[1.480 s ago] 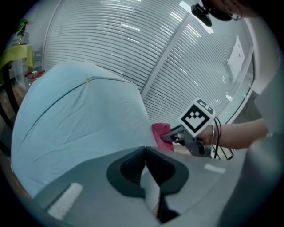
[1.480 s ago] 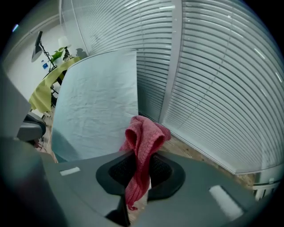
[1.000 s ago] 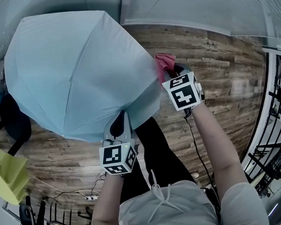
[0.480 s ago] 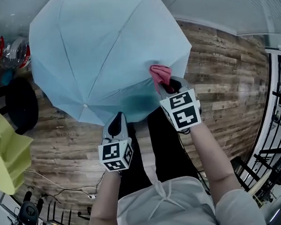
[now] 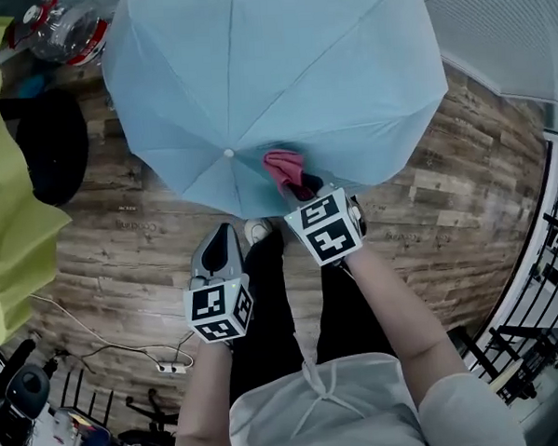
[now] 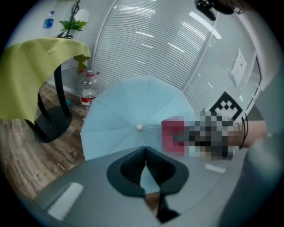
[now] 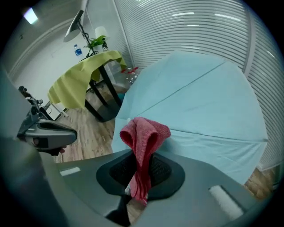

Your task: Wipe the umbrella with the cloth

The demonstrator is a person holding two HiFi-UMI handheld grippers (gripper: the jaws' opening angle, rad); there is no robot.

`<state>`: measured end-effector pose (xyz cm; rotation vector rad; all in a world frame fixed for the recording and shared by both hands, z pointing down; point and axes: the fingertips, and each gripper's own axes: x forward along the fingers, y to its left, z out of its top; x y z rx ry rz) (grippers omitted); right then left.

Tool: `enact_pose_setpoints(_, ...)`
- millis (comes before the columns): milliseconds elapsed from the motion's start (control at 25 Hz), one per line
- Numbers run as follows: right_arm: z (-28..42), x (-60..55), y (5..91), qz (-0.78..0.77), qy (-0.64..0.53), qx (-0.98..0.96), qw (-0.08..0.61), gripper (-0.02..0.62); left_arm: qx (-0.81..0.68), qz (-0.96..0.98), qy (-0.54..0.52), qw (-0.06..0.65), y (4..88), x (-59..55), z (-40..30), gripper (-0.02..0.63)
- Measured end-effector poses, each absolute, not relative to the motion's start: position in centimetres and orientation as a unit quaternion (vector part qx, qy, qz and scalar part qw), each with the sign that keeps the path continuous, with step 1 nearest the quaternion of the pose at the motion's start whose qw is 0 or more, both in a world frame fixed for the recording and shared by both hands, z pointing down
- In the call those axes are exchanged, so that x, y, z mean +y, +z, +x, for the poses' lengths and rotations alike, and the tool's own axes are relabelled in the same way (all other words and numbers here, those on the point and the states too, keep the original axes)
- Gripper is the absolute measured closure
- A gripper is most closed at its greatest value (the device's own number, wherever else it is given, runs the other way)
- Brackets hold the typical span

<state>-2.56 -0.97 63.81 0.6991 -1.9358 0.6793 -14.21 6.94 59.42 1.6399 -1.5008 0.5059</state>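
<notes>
The right gripper (image 5: 307,184) is clamped on the pink cloth (image 5: 281,164), which presses against the pale blue umbrella (image 5: 271,69) at upper centre. The left gripper (image 5: 220,237), jaws together, sits just below its rim.

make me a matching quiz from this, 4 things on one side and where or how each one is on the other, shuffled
Things
1. umbrella
2. cloth
3. yellow-green cover
4. plastic bottle

Places and states
a. standing on the wooden floor
b. draped, hanging down in folds
c. pinched in the right claw
d. open, light blue

Pairs: 1-d, 2-c, 3-b, 4-a
</notes>
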Motion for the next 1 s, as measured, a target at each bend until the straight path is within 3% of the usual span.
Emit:
enact_pose_setpoints(400, -9.2, -2.5, 67.8, 0.279, 0.251, -0.806, 0.457, 0.536, -0.624, 0.609, 0.188, 0.452, 63.8, 11.3, -18.6, 0.6)
enact_pose_setpoints(1000, -0.3, -5.3, 67.6, 0.308, 0.254, -0.789, 0.467, 0.535, -0.614, 0.619, 0.188, 0.451, 62.3, 8.3, -9.6, 0.6)
